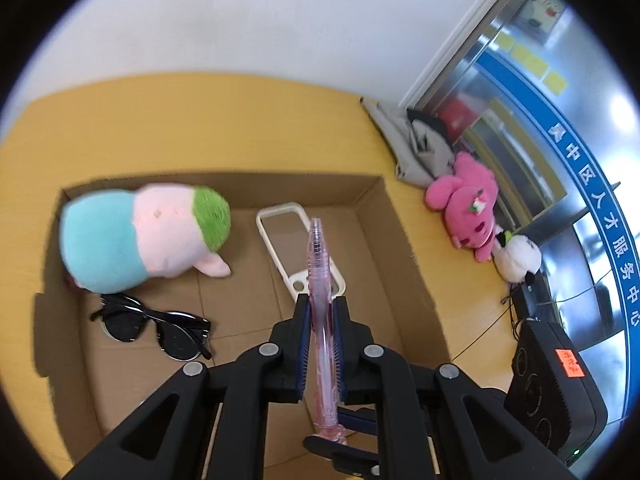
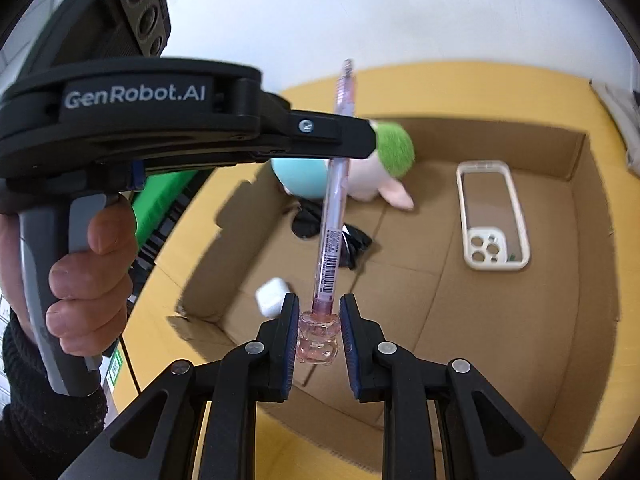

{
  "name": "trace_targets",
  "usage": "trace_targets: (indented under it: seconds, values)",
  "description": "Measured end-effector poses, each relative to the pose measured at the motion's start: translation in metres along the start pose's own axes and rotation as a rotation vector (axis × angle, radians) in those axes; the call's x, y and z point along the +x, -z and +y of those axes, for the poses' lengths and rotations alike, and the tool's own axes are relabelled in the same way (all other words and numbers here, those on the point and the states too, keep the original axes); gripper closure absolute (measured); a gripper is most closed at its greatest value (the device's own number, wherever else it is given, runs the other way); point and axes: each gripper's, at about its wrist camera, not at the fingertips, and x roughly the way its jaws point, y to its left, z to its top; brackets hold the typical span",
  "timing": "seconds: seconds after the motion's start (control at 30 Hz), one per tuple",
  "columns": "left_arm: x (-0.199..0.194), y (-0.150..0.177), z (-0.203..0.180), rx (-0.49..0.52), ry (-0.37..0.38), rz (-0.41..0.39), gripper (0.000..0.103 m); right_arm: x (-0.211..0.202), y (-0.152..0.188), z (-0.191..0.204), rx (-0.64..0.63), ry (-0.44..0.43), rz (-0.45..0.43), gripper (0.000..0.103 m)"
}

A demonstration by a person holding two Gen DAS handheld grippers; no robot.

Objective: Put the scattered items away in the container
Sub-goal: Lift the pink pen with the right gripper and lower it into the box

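Pen (image 1: 319, 276) delivery is under way — both grippers are clamping the clear pink pen above the open cardboard box (image 1: 400, 240), the left gripper (image 1: 320, 308) on its barrel, the right gripper (image 2: 319, 312) on its knobbed end. Next, judging by this: lowering it and opening both jaws beside the phone case (image 2: 494, 216).

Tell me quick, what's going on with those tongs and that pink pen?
Left tongs shut on pink pen barrel. Right tongs shut on its decorative end. Pen above the cardboard box. Nothing blocking the drop.
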Motion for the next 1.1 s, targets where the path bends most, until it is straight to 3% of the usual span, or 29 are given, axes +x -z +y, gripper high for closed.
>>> trace_targets:
  seconds: [0.2,0.57,0.73,1.1]
  values:
    - [0.051,0.004,0.036,-0.09,0.012,0.108,0.094,0.047,0.004,-0.027,0.079,0.001,0.11,0.081]
    - [0.117,0.012,0.067,-0.167,-0.021,0.293,0.094,0.099,0.01,-0.064,0.221,0.008,0.28,0.08]
    - [0.134,0.016,0.073,-0.177,-0.017,0.321,0.093,0.107,0.006,-0.069,0.236,0.02,0.336,0.08]
    - [0.136,0.018,0.081,-0.194,-0.003,0.322,0.094,0.105,0.005,-0.067,0.221,0.029,0.329,0.08]
